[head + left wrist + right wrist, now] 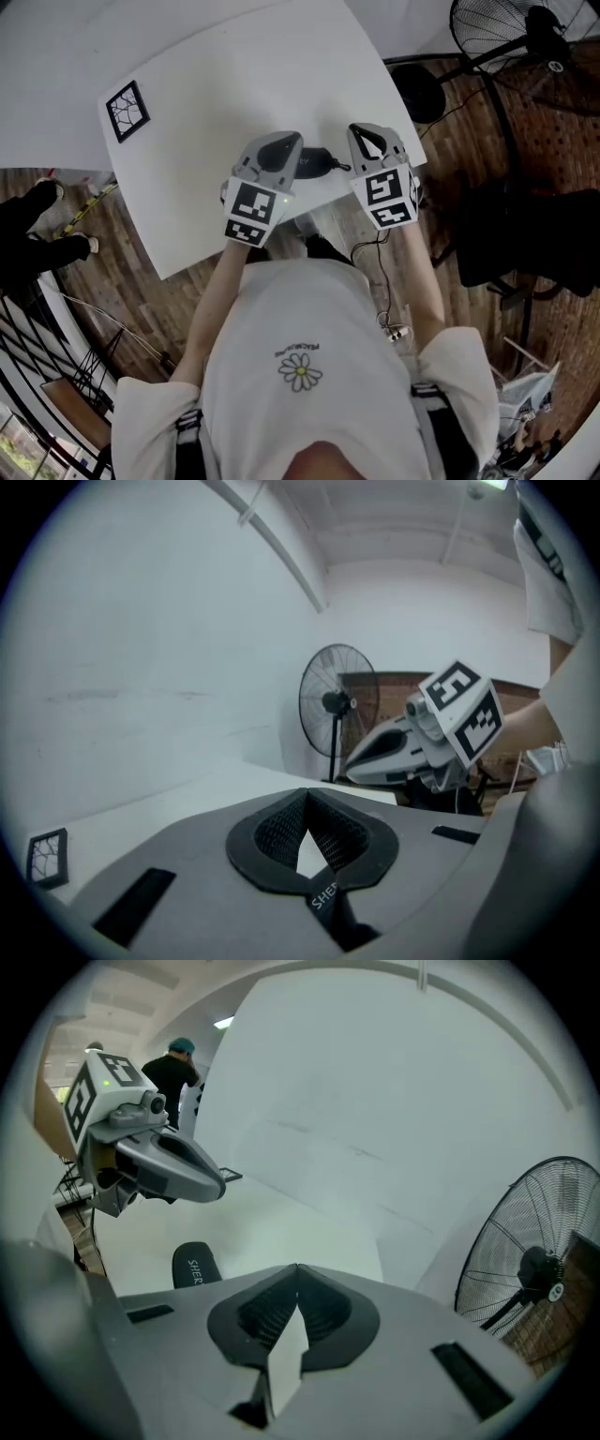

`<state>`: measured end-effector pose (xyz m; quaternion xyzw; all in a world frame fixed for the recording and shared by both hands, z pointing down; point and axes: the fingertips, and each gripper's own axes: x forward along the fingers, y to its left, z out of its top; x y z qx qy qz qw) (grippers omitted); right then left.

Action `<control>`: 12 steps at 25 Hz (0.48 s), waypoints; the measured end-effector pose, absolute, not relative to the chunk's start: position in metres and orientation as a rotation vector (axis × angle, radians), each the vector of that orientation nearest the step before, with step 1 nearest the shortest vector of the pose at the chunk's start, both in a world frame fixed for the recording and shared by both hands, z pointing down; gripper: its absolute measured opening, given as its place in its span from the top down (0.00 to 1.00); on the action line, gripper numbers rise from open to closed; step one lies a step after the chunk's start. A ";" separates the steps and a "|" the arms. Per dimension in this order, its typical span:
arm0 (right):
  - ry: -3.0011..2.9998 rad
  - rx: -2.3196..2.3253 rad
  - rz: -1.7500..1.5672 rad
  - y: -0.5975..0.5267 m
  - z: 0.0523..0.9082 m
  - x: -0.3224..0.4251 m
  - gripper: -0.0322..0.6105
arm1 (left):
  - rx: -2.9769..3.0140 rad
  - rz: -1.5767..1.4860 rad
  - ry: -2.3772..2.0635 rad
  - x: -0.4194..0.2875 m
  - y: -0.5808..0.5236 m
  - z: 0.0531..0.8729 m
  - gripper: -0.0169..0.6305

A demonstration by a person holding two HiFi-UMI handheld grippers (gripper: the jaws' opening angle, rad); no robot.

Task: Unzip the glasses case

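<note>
White table with a square marker card, black standing fan beside it on wood floor

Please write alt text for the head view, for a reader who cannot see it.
Seen from above, a person in a white T-shirt holds a grey left claw and a grey right claw over a white table, with a small black glasses case lying between them near the table's edge.

Matt plastic, ribbed pads, smooth tabletop

The left gripper and right gripper have matt grey plastic shells and black ribbed pads. Beneath them, the table is smooth matt white and the glasses case matt black.
</note>
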<state>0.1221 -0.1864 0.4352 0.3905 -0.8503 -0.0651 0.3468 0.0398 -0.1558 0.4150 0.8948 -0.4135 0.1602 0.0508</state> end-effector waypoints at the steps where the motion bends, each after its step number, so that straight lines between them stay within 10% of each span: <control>1: -2.210 1.040 -0.171 -0.181 0.430 0.124 0.94 | 2.730 0.413 -1.275 0.035 -0.154 0.403 0.95; 12: -2.263 1.151 0.112 -0.113 0.460 0.110 0.94 | 2.756 0.168 -1.489 -0.026 -0.150 0.359 0.95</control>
